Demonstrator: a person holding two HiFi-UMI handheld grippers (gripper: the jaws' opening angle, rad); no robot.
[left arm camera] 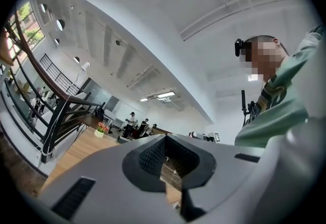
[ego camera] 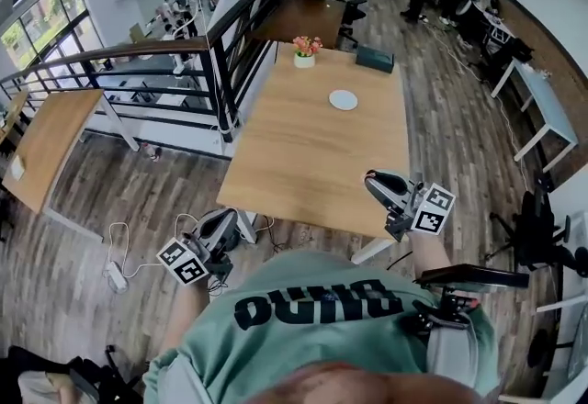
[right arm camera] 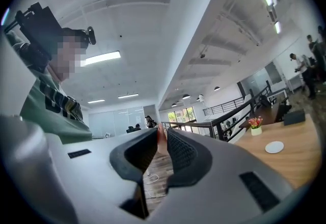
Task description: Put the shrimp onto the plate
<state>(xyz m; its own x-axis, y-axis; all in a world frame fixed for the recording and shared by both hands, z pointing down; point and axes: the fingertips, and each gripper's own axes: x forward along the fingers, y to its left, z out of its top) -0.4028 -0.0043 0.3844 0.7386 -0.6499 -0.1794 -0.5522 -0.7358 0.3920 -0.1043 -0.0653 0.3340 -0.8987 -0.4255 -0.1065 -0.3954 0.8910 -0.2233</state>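
A small white plate [ego camera: 343, 99] lies toward the far end of a long wooden table [ego camera: 303, 163]; the right gripper view also catches the plate [right arm camera: 274, 147]. My right gripper [ego camera: 375, 179] hovers over the table's near right corner, shut on a thin pinkish shrimp [right arm camera: 161, 137] pinched at the tips of the jaws. The shrimp cannot be made out in the head view. My left gripper [ego camera: 225, 220] hangs low, left of the table and over the floor, its jaws shut with nothing between them. Both grippers point upward and away from the plate.
A pot of flowers [ego camera: 304, 51] and a dark box [ego camera: 375, 58] stand at the table's far end. A black railing [ego camera: 220, 72] runs along the left side. Cables and a power strip [ego camera: 115, 275] lie on the floor. Several people stand at the back right.
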